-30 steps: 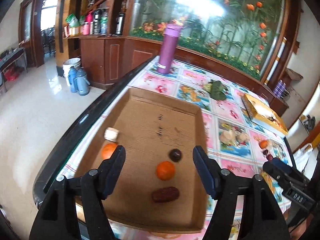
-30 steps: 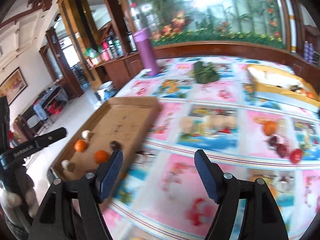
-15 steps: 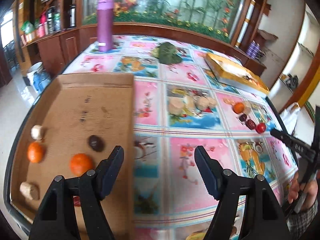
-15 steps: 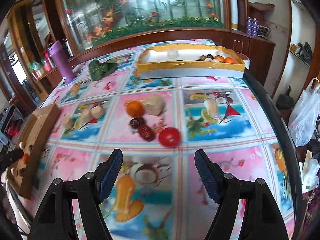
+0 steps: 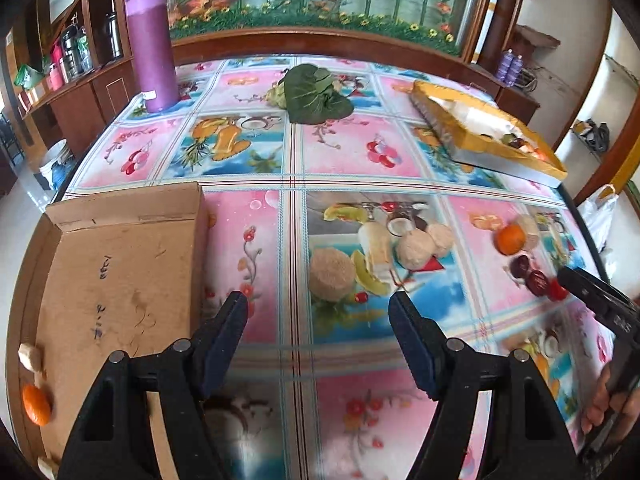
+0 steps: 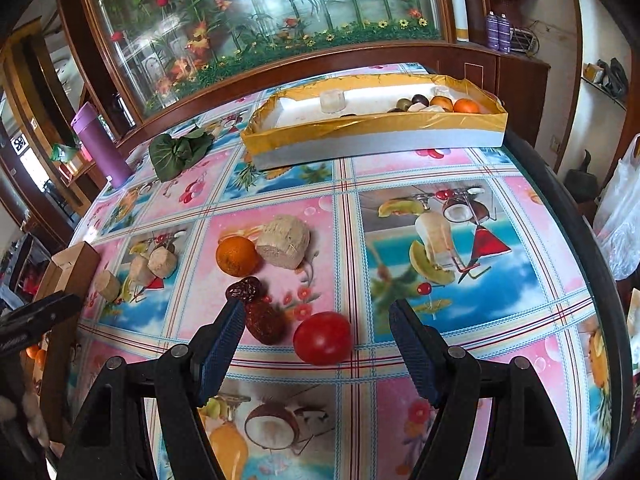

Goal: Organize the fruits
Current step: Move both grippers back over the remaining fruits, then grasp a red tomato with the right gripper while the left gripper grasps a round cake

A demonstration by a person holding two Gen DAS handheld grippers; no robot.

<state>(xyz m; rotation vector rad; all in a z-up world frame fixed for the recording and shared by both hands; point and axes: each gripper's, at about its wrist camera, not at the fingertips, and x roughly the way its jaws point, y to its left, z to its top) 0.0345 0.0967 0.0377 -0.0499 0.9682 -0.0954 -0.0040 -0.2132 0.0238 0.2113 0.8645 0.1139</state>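
Note:
My right gripper (image 6: 316, 308) is open, low over the fruit-print tablecloth. A red tomato (image 6: 323, 338) lies between its fingers in this view, and neither pad touches it. Two dark dates (image 6: 266, 322) sit by the left finger, with an orange (image 6: 236, 256) and a beige chunk (image 6: 284, 242) beyond. My left gripper (image 5: 318, 304) is open and empty beside the cardboard tray (image 5: 120, 260), which holds an orange (image 5: 36, 404) and beige bits. Several beige pieces (image 5: 332, 274) lie ahead of it. Further right in the left wrist view are the table's orange (image 5: 510, 238) and the right gripper (image 5: 592, 296).
A yellow-lined box (image 6: 372, 128) with several fruits stands at the far right of the table. A purple bottle (image 5: 150, 44) and leafy greens (image 5: 316, 94) are at the back. The table's dark rim (image 6: 580, 240) curves on the right, with a plastic bag (image 6: 620, 220) beyond.
Both grippers swung right, away from the cardboard tray. The right one came down over the loose tomato and dates. The left one now faces the beige pieces. Neither gripper's opening changed.

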